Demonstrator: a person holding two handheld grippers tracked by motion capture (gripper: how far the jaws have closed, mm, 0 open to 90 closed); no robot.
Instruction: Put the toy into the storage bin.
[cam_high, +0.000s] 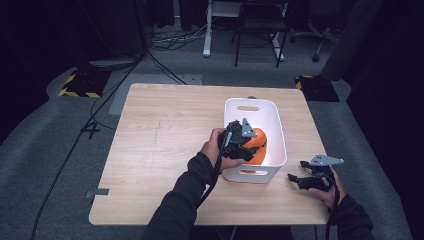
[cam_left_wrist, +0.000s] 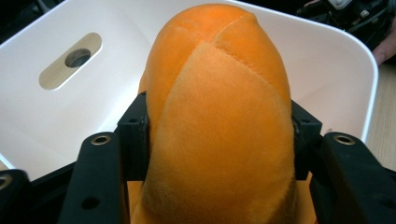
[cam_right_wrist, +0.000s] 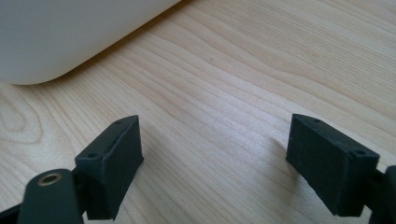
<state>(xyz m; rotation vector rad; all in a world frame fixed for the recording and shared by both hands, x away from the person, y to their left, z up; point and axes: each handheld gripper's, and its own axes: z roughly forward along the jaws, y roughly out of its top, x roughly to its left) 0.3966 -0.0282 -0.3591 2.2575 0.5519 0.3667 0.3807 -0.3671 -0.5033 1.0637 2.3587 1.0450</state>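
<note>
Orange and soft, the plush toy (cam_left_wrist: 219, 116) sits between the jaws of your left gripper (cam_left_wrist: 219, 135), and both black pads (cam_left_wrist: 134, 135) lie against its velvet sides. The jaws are grasping the plush toy, and it stands upright inside the white plastic bin (cam_left_wrist: 56, 112). From the high view, your left gripper (cam_high: 252, 145) reaches over the left wall of the bin (cam_high: 279, 127), and the toy (cam_high: 258, 142) rests in the near half of it, closer to the near wall with the handle slot than to the far wall.

The bin stands on the light wooden table (cam_high: 160, 150), in its right half, and its near wall is not far from the near edge of the table. Its far wall points to the far edge.

Your right gripper (cam_high: 297, 180) rests low over the table near the near right corner, just to the right of the bin and apart from it. In the right gripper view its jaws are spread wide with only bare wood (cam_right_wrist: 215, 107) between them, so it is released and carries nothing. The rounded corner of the bin (cam_right_wrist: 60, 37) is near, at the upper left of that view, but the pads (cam_right_wrist: 112, 158) do not touch it.
</note>
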